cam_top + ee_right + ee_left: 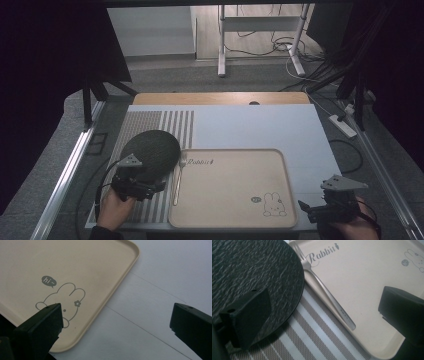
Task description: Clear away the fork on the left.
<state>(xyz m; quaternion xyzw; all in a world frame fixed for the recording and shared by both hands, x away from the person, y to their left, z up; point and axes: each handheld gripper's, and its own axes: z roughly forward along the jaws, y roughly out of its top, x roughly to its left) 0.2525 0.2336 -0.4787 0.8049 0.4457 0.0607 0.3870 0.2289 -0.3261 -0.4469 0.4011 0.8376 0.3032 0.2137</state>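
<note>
**Black round plate lies beside the tray, both claws spread wide**

Black and rough-textured, the round plate (pixel 150 152) lies on the striped mat (pixel 150 120), just off the tray's left rim. A steel fork (pixel 177 180) rests along that rim of the beige tray (pixel 232 220). The left claw (pixel 137 187) hovers over the plate's near edge, released, one jaw above the plate, the other above the tray. The right claw (pixel 312 210), also released, sits at the tray's near right corner on the counter (pixel 260 127).
</note>
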